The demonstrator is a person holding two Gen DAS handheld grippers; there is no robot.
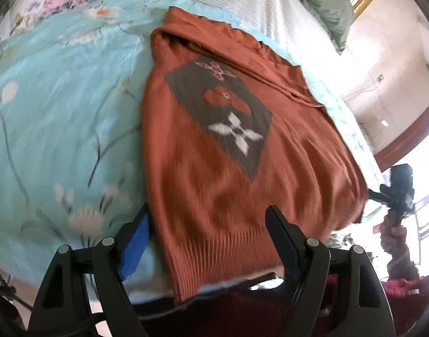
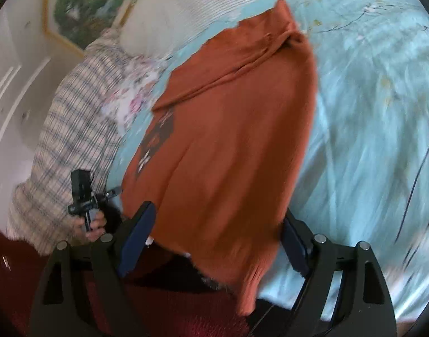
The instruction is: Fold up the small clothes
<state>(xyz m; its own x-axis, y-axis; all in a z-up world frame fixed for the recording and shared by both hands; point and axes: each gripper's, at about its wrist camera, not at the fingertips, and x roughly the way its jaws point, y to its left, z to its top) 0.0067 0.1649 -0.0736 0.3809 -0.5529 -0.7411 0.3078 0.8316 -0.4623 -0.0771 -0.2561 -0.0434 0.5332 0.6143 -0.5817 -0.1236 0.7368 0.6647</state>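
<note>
A rust-orange knitted sweater (image 1: 214,151) with a grey diamond patch and a white flower lies on the light-blue floral bedspread (image 1: 59,118). My left gripper (image 1: 208,219) is open, its fingers (image 1: 281,233) either side of the ribbed hem at the near bed edge. In the right wrist view the sweater (image 2: 228,140) shows with one side folded over its front. My right gripper (image 2: 217,224) is open and straddles the sweater's near hem. The right gripper also shows in the left wrist view (image 1: 397,193), at the sweater's right edge.
A checked cloth (image 2: 74,129) and a floral pillow (image 2: 135,95) lie at the bed's left side in the right wrist view. A white striped sheet (image 1: 242,2) and a green cushion (image 1: 326,0) lie at the far end. The person's dark-red clothing (image 2: 158,303) is below the grippers.
</note>
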